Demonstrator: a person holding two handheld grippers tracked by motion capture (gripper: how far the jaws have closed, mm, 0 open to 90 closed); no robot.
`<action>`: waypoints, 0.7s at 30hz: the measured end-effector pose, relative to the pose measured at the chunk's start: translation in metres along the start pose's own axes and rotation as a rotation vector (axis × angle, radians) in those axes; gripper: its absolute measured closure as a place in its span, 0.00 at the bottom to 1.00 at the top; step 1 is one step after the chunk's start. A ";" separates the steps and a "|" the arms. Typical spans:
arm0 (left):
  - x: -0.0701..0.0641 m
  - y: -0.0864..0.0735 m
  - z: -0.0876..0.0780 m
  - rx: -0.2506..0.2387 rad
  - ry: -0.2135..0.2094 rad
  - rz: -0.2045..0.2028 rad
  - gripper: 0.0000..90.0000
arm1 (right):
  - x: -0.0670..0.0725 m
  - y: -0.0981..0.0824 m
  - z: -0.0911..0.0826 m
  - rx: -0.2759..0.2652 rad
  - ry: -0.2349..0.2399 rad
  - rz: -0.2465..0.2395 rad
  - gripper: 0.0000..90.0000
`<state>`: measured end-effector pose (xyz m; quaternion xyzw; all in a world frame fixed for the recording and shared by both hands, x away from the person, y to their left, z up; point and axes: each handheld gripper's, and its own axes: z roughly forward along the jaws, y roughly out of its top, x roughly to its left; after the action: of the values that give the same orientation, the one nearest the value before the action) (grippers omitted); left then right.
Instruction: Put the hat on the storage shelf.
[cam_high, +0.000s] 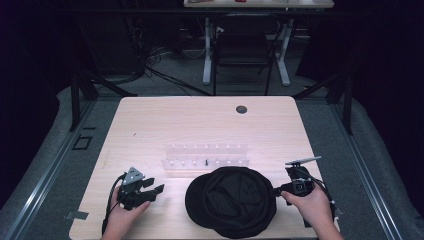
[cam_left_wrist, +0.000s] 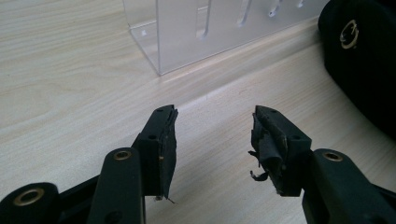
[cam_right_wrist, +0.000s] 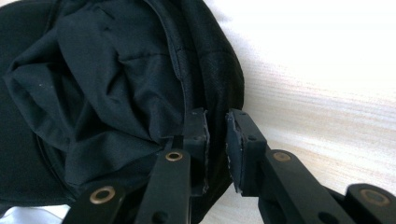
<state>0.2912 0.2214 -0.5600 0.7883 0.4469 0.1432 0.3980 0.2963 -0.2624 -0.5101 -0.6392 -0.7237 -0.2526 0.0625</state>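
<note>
One soft black fabric cap (cam_high: 231, 201), lying upside down with its crumpled lining facing up, is seen near the front edge of the pale wooden table (cam_high: 150, 125), just in front of a clear acrylic rack with slots (cam_high: 206, 155). It is judged to be light, limp and easily deformed, with little risk of breakage; the crown would likely collapse if pinched, so the firmer stitched rim or the stiffer brim is thought the better place to take hold. The right gripper (cam_right_wrist: 217, 135) is seen with its jaws narrowed to a slim gap straddling the cap's rim at its right side, one jaw inside the cap and one outside; whether the fabric is fully clamped cannot be told. The left gripper (cam_left_wrist: 212, 140) is held wide apart and empty, low over bare table to the left of the cap, touching nothing.
</note>
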 end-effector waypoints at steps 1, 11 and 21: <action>0.000 0.000 0.000 0.000 0.000 0.000 0.55 | 0.000 0.000 0.000 0.000 0.000 0.000 0.87; 0.000 0.000 0.001 0.006 0.000 0.004 0.55 | -0.004 0.011 0.009 0.105 0.008 0.039 0.88; 0.000 0.000 0.001 0.007 0.000 0.004 0.55 | -0.009 0.016 0.017 0.150 0.028 0.081 0.87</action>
<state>0.2916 0.2204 -0.5609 0.7904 0.4460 0.1424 0.3950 0.3173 -0.2620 -0.5244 -0.6579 -0.7131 -0.2041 0.1304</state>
